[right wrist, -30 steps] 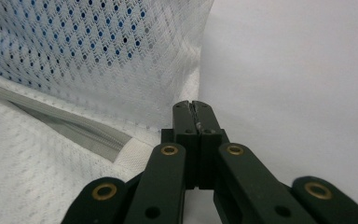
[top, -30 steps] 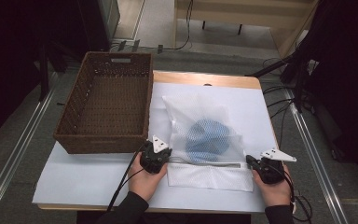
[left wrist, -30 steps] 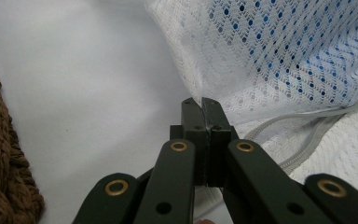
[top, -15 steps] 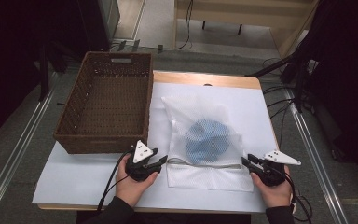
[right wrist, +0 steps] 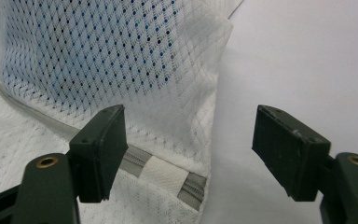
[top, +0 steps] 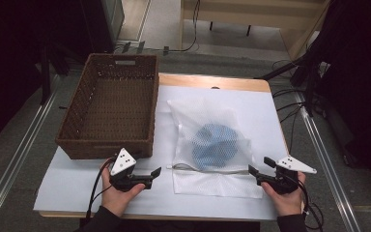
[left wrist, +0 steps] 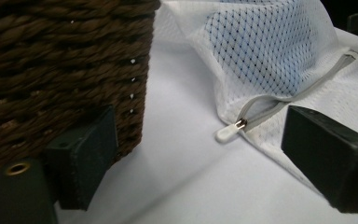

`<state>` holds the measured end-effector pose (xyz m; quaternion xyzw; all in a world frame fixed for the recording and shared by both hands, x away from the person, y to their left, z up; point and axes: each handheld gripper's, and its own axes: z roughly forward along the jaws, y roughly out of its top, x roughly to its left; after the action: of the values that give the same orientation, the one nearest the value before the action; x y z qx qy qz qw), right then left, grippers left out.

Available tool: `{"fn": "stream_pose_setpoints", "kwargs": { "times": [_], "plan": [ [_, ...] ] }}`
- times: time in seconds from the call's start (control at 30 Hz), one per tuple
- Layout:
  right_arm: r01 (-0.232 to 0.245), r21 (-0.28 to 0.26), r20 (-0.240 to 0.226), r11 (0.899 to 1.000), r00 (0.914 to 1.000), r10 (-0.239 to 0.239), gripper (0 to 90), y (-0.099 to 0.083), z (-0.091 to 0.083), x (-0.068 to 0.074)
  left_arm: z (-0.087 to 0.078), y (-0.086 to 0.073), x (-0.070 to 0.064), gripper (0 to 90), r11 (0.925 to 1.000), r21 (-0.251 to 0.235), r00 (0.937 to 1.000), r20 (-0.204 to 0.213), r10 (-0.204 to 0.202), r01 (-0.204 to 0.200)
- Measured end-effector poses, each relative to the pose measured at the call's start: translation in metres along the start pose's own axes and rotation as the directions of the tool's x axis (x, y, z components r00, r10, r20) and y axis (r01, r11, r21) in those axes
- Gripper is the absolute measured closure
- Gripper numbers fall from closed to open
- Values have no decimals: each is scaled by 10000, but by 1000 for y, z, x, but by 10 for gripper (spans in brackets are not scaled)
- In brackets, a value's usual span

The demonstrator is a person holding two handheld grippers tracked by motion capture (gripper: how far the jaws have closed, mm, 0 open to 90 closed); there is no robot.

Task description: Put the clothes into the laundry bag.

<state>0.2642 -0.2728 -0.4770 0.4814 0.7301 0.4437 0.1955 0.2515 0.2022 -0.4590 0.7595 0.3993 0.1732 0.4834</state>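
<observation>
Mesh bag flat on the bench, a gripper at each end of its zipper.

The mesh bag [top: 212, 145] lies right of the wicker basket [top: 108, 111]. The left gripper [top: 155, 172] hangs just off the zipper pull [left wrist: 227, 132], jaws wide apart and empty; the right gripper [top: 260, 166] straddles the bag's right corner, jaws equally spread, gripping nothing.

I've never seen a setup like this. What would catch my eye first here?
Probably the white mesh bag lying in the middle of the table, with something blue inside and its zipper along the near edge. Left of it stands a big brown wicker basket. At the near edge, the left gripper and right gripper flank the bag, jaws open.
</observation>
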Motion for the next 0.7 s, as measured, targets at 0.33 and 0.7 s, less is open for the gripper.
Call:
{"fn": "stream_pose_setpoints", "kwargs": {
  "times": [0.33,0.7],
  "plan": [
    [-39,-64,-317,10000,9995,37,145,2,-7,-1,-35,-1,31,0,9994,-293,9993,348,-146,156],
    [-31,-41,3,10000,10000,31,82,5,-10,-1,-74,-10,62,0,9966,-716,9990,-163,-421,408]
  ]
}}
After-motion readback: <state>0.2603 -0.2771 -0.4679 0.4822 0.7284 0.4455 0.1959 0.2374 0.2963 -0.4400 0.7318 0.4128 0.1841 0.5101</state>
